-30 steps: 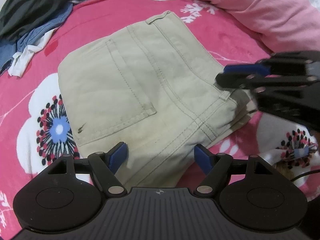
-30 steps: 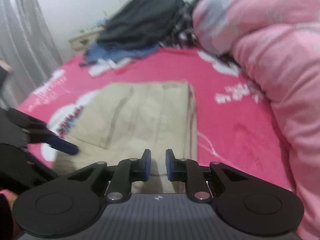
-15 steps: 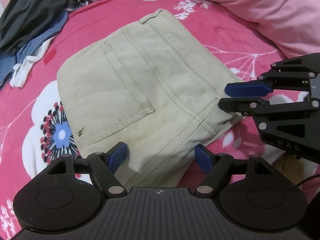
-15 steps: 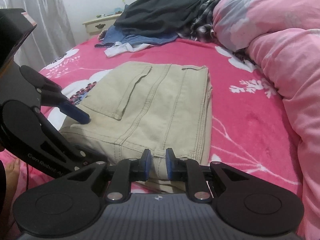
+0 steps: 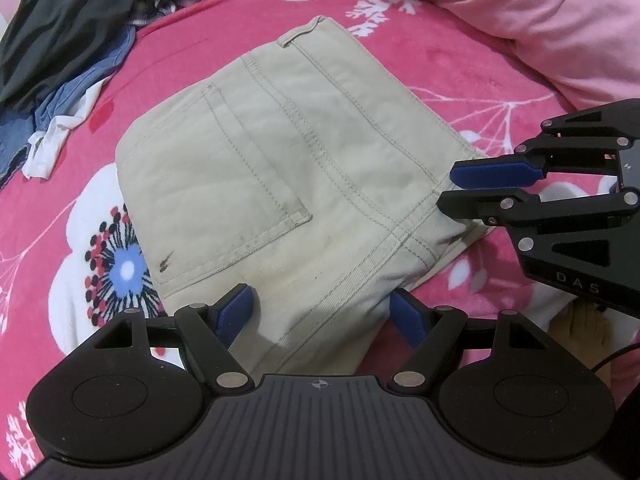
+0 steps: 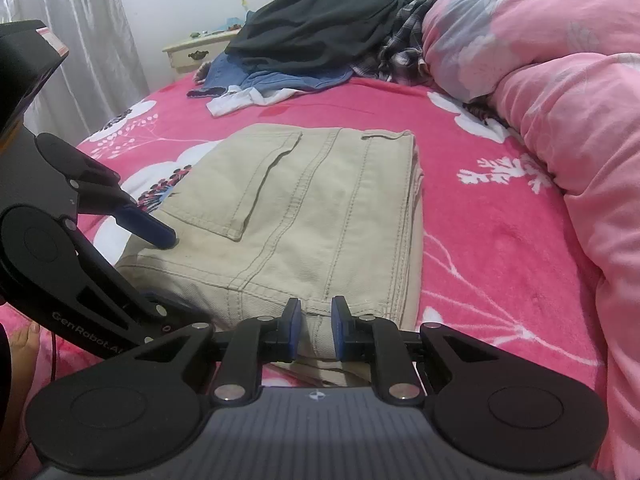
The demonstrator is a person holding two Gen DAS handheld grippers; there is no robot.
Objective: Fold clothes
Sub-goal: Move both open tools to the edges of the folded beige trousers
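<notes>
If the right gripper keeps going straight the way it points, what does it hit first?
Most likely the near edge of the folded khaki trousers, which sits right ahead of the right gripper. Its narrow-set jaws straddle that edge, though depth here is hard to judge.

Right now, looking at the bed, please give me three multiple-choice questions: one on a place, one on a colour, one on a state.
1. Where does the pile of dark clothes lie?
A. on the beige trousers
B. at the far end of the bed
C. on the floor

2. What colour are the folded trousers?
A. beige
B. black
C. blue

3. How do the jaws of the left gripper stand?
A. clamped on the sheet
B. wide apart
C. shut on a sock

Answers:
1 B, the pile lies beyond the trousers.
2 A, the cloth is pale tan.
3 B, the blue pads stand far apart.
</notes>
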